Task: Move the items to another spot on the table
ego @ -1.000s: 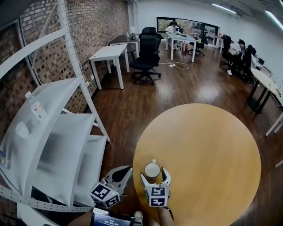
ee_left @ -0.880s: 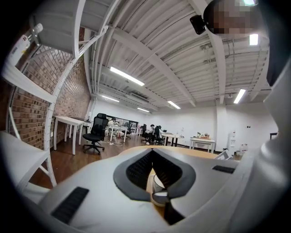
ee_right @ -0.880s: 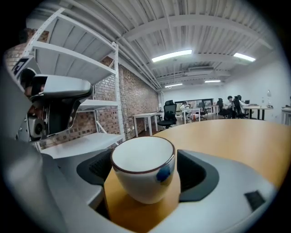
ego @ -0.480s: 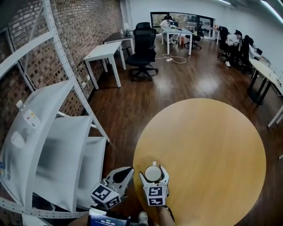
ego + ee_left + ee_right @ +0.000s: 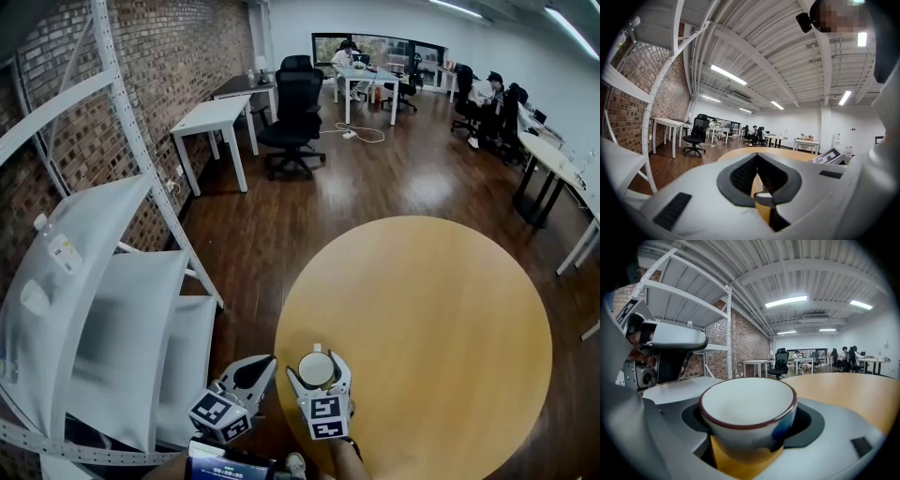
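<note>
The cup (image 5: 316, 368) sat on the table (image 5: 422, 309) near its front left edge, between the jaws of my right gripper (image 5: 317, 367). My left gripper (image 5: 264, 363) hung just left of it, off the table. A rack (image 5: 122, 309) stood further left, a desk (image 5: 211, 117) and chair (image 5: 291, 108) far behind
</note>
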Motion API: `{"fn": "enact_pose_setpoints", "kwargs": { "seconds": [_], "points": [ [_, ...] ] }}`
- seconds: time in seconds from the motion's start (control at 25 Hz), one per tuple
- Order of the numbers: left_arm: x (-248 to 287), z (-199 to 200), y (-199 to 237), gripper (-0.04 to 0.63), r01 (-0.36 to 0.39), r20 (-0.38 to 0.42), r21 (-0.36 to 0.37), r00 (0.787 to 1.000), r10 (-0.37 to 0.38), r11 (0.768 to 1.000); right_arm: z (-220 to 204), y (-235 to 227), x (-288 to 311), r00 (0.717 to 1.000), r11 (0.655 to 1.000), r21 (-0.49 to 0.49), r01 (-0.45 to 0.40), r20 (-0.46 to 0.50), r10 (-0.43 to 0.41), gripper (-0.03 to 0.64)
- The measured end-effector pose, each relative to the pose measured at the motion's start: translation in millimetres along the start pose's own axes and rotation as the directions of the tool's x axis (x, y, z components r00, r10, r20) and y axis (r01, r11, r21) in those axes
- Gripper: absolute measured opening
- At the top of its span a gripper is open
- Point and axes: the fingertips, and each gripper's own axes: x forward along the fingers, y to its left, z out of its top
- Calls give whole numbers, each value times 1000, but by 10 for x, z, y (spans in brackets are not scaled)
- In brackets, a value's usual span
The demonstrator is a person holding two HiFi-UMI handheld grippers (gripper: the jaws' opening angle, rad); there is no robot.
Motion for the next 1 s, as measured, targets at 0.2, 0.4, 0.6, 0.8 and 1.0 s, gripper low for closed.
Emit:
{"fn": "enact_pose_setpoints", "kwargs": {
  "seconds": [0.2, 0.4, 0.6, 0.8, 1.0],
  "points": [
    [-47, 197, -63, 2, -15, 38, -9, 999, 16, 1000, 379, 21, -188, 999, 1000, -16, -16, 37, 16, 407],
    [-104, 451, -135, 1, -46, 65, -4, 997, 46, 999, 907, 49, -465, 996, 999, -29, -34, 82, 37, 407],
    [-79, 747, -221, 2, -51, 97, 46, 994, 46, 998, 1448, 20, -714, 990, 999, -38, -30, 135, 35, 407],
    [-89, 1041, -345, 2, -29, 130, 57, 991, 21, 998, 1918, 48, -946, 983, 998, -58, -3, 181, 13, 406],
    [-42, 1190, -527, 2, 6, 174, 67, 985, -18, 998, 2051, -17, -1079, 982, 994, -101, 31, 187, -12, 407]
  ]
}}
